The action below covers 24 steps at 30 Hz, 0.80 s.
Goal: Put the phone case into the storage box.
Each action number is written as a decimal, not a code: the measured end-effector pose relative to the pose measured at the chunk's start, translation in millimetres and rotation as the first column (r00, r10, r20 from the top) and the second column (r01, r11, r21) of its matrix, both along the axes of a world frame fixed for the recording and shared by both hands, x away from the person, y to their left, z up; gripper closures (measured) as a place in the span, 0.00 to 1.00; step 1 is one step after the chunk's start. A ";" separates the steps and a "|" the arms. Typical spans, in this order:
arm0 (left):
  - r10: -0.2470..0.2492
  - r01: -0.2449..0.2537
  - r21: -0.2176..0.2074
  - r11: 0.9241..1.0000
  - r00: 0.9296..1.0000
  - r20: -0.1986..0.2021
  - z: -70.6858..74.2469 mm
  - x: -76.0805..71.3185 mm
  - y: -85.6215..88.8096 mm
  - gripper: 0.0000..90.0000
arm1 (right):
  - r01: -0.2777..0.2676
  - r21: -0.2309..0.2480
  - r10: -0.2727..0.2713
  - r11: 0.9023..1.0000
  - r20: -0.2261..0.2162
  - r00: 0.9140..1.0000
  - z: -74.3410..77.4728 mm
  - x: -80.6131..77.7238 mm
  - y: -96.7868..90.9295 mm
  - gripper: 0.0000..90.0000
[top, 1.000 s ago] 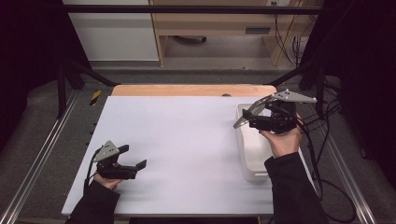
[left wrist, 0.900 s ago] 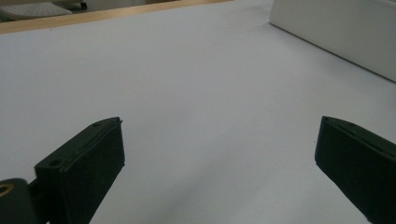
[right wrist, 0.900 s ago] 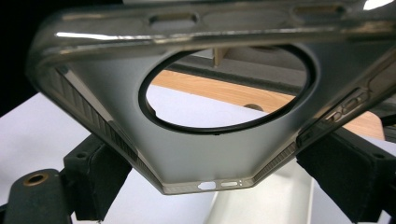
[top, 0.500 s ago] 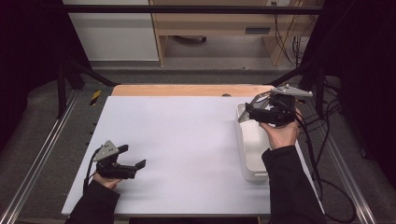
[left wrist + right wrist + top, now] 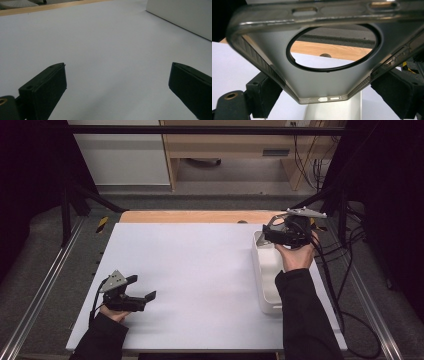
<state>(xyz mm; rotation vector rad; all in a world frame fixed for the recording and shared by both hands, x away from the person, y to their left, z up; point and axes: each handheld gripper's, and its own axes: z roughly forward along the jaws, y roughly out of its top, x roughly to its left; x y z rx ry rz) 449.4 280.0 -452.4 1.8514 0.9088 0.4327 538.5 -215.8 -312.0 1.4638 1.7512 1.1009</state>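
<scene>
Phone case (image 5: 322, 82) top edge cut off in right gripper view; in high view, too small to make out. White table (image 5: 200, 270), wooden strip at 12 o'clock, dark room behind. White tray (image 5: 267, 285) at 3 o'clock, contents hidden. Right gripper (image 5: 265, 234) clenched on case above tray's far end. Left gripper (image 5: 142, 290) at 8 o'clock, jaws apart, holding nothing.

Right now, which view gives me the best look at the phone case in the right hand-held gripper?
The right gripper view: the phone case spans the frame, showing its round cutout, port holes and both jaws pressing its sides. The high view shows it as a small grey shape above the white tray.
</scene>
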 end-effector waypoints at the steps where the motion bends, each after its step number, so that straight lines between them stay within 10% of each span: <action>1: -0.001 0.001 -0.001 1.000 1.000 0.000 0.0 0.0 0.0 0.01 | 0.003 -0.002 -0.003 1.000 0.001 1.000 -0.9 1.7 0.0 0.14; 24: -0.007 0.007 0.010 1.000 1.000 -0.004 -1.5 1.0 -1.4 0.01 | 0.098 -0.040 -0.100 0.994 -0.035 0.994 -24.7 31.7 -0.4 0.13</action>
